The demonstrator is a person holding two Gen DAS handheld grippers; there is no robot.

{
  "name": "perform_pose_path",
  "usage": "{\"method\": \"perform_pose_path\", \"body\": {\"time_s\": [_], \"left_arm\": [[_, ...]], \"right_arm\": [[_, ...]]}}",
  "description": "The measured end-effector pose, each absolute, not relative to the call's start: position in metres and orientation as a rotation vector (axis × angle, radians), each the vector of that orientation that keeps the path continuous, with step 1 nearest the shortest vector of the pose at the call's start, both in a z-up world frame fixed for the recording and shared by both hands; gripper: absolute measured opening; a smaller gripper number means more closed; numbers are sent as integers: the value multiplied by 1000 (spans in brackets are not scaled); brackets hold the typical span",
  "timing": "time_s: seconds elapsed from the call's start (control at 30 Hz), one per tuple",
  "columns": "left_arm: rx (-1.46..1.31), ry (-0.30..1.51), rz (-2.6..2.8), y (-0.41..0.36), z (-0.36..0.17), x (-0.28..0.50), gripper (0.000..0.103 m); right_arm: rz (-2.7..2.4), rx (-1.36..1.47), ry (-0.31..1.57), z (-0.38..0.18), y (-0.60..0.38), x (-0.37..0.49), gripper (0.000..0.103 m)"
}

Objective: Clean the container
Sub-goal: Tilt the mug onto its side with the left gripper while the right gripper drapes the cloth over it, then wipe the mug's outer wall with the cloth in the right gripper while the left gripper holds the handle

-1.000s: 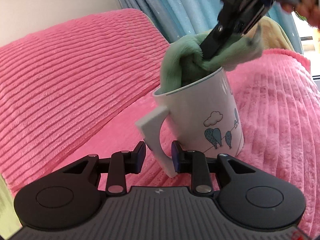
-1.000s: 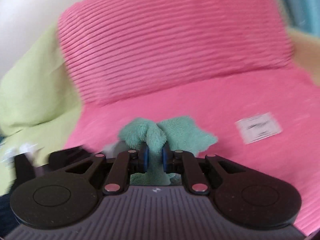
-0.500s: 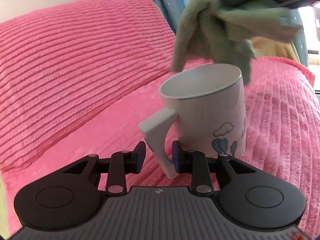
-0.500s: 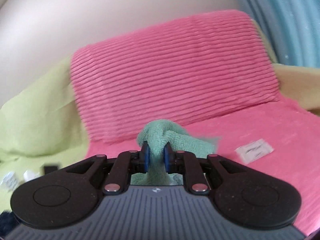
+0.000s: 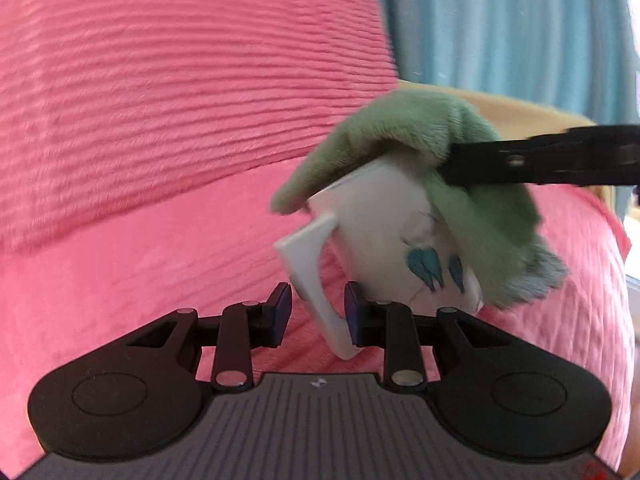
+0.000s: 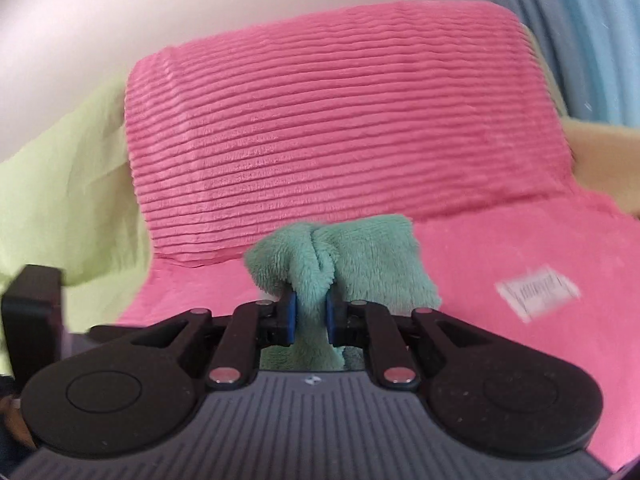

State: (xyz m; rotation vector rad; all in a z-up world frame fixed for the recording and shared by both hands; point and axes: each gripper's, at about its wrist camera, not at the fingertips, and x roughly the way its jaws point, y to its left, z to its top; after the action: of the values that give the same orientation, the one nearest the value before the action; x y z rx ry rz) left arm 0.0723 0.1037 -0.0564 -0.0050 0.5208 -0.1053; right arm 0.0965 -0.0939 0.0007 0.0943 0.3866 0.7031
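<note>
A white mug (image 5: 384, 220) with blue tree drawings hangs tilted over a pink blanket, its angular handle (image 5: 316, 280) caught between the fingers of my left gripper (image 5: 316, 312). A fluffy green cloth (image 5: 420, 120) drapes over the mug's rim and down its right side. My right gripper (image 5: 460, 160) comes in from the right as a black bar, pressing the cloth against the mug. In the right wrist view the right gripper (image 6: 311, 312) is shut on a fold of the green cloth (image 6: 360, 256); the mug is hidden there.
A pink ribbed cushion (image 5: 180, 100) stands behind on a pink blanket (image 5: 140, 280). Blue curtains (image 5: 500, 20) hang at the back right. A yellow-green sheet (image 6: 60, 180) lies left, a white label (image 6: 536, 292) on the blanket right, a dark object (image 6: 32, 312) at the left edge.
The cloth was inside the mug, was lifted out above it, and now lies over the rim and outer side. The mug has tipped to the right in my left gripper.
</note>
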Motion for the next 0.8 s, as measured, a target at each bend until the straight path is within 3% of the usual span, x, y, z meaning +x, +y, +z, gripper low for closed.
{"method": "perform_pose_path", "body": {"time_s": [0.2,0.37,0.63,0.8], "left_arm": [[-271,597,-60,142,-69,93,39],[-270,594,-62,142,-74,91,39],[-285,596,-72,144,-76,91,39],[-281,589,-80,146,-76,90,40]], "right_arm": [[712,99,416,-11,-58,152,12],[680,140,441,0,-70,145,13],[944,-305,446,15,-36,83,12],[997,-426,501,9,-9,106,8]]}}
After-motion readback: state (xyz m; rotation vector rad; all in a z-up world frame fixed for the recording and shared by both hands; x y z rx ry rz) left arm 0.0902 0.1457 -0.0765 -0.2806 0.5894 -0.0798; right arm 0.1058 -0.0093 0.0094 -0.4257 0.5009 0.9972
